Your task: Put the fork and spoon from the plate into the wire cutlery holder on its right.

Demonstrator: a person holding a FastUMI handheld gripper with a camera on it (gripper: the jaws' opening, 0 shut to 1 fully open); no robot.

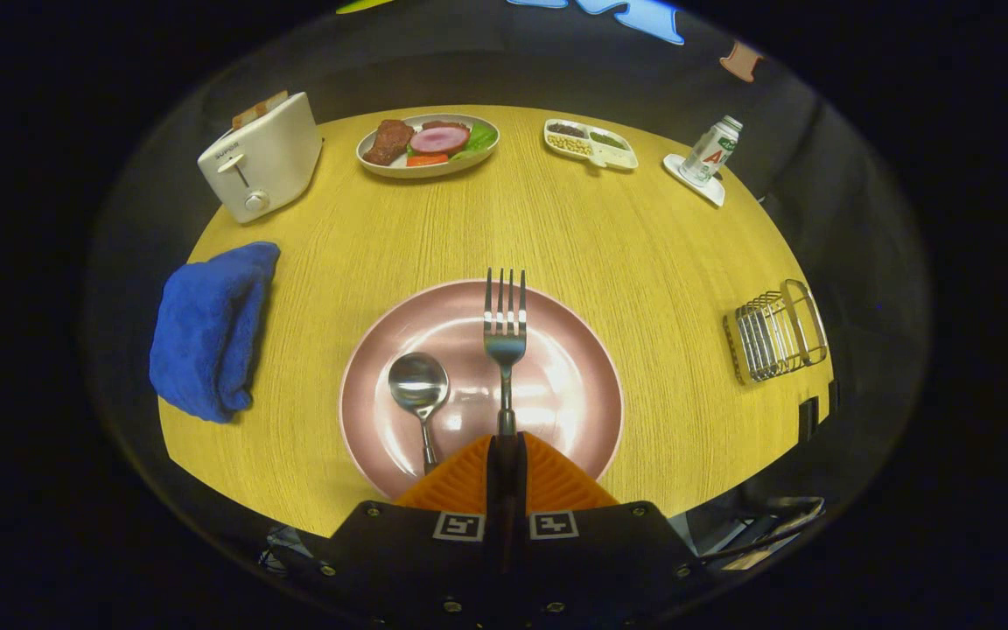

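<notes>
The fingers are closed on the fork's handle, its long axis running straight ahead over the plate — spoon lying to its left — wire cutlery holder well right of the plate.

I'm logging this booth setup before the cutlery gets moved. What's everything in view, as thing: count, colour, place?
table: 1, yellow wood grain, under everything
plate: 1, pink, just ahead of the fingers
fork: 1, silver, over the plate, handle between the fingers
spoon: 1, silver, on the plate beside the fork
wire cutlery holder: 1, metal, right of the plate
cloth: 1, blue, left of the plate
toaster: 1, white, far side, beyond the cloth
food plate: 1, pale, with meat and greens, beside the toaster
divided dish: 1, white, beyond the plate
bottle: 1, white and green, on a white coaster, beyond the holder
gripper: 1, fingers closed on the fork handle
</notes>
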